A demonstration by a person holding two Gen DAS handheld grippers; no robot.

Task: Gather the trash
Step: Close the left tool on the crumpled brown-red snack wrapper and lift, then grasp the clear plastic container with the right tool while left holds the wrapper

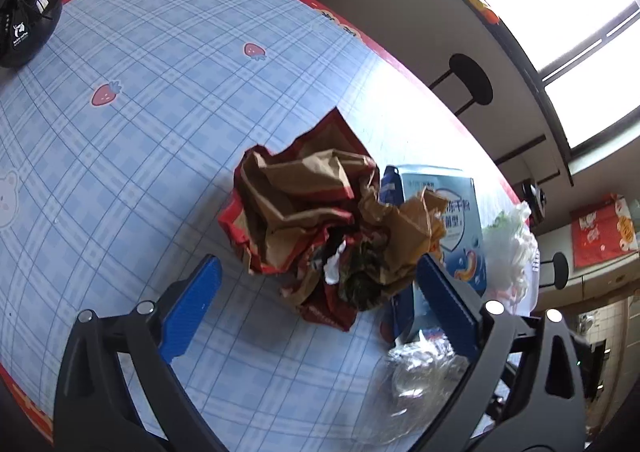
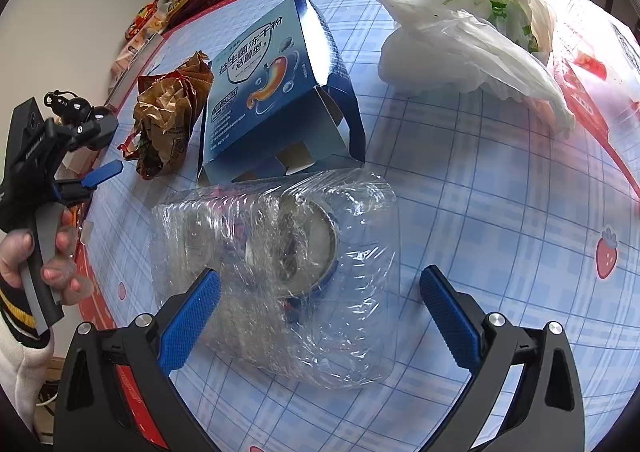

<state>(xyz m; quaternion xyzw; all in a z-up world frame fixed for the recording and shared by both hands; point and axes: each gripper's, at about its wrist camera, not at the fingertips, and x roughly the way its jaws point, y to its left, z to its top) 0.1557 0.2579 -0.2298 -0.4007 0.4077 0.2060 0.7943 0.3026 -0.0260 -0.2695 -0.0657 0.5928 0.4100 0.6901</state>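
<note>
On the checked tablecloth (image 1: 140,179), I am holding the left gripper (image 1: 320,284) spread wide and empty around the crumpled paper bag (image 1: 312,211); the right gripper (image 2: 320,300), likewise wide and empty, is straddling the clear plastic container (image 2: 280,272). Risk: I am judging that springy paper may slip, or the blue box (image 1: 448,211) behind may get snagged.

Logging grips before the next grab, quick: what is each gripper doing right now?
Left gripper: open, holding nothing, crumpled paper bag ahead of it.
Right gripper: open, holding nothing, over the clear plastic container.
</note>
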